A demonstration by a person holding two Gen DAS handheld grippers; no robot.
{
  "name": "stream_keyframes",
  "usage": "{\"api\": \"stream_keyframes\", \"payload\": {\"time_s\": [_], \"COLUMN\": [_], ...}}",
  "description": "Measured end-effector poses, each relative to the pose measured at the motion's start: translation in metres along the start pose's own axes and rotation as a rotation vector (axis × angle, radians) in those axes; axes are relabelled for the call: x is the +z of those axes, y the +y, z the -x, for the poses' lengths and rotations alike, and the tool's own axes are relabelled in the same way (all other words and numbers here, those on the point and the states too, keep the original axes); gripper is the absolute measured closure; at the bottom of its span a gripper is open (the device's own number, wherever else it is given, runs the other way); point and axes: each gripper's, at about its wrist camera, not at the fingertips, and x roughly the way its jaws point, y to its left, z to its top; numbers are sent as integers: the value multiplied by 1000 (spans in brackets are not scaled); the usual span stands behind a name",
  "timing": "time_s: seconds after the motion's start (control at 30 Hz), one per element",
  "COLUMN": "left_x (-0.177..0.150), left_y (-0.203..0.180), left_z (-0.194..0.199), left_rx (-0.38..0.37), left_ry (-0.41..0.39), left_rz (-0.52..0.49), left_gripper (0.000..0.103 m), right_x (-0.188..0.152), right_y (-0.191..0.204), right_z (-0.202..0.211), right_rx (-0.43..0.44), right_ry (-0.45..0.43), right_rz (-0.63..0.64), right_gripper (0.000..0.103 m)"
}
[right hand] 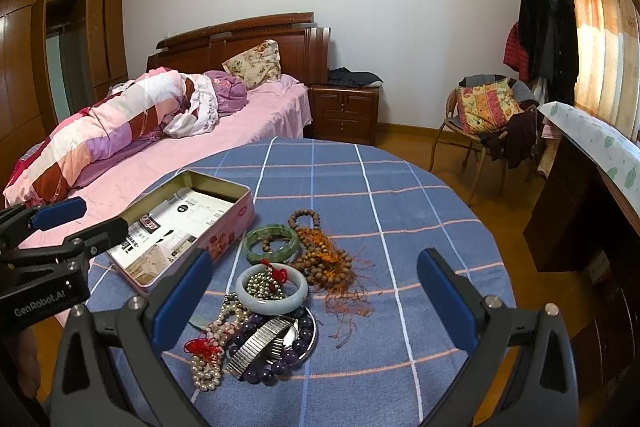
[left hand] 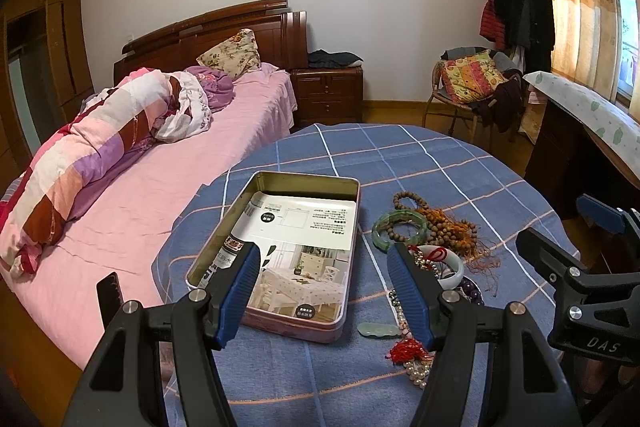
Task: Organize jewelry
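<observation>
An open pink metal tin (left hand: 304, 179), (right hand: 236, 215) lies on the blue checked tablecloth, lined with a printed sheet (left hand: 308, 227). To its right lies a heap of jewelry: a green bangle (right hand: 272, 229), (left hand: 378, 237), wooden bead strands with orange tassels (right hand: 324, 259), (left hand: 444, 227), a white bangle (right hand: 272, 301), pearls (right hand: 208, 367), purple beads (right hand: 260, 375) and a metal stretch band (right hand: 260, 343). A pale jade pendant (left hand: 376, 329) rests by the tin's near corner. My left gripper (left hand: 323, 251) hangs open over the tin's near end. My right gripper (right hand: 316, 259) stands open above the heap, holding nothing.
The round table (right hand: 400, 195) has bare cloth beyond and to the right of the jewelry. A bed with pink bedding (left hand: 160, 187) runs along its left side. Behind stand a nightstand (right hand: 344, 111) and a chair with cushions (right hand: 484, 115); a desk (right hand: 592, 163) is on the right.
</observation>
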Motion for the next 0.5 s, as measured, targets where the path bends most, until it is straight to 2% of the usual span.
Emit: {"api": "stream_keyframes", "payload": {"time_s": [0.5], "left_x": [1], "left_y": [3], "left_z": [-1], "left_rx": [5], "left_ry": [-1], "left_rz": [5], "left_gripper": [37], "right_x": [-1], "right_y": [2], "right_z": [0], "right_rx": [2], "right_ry": [1], "right_rz": [1], "right_gripper": [0]}}
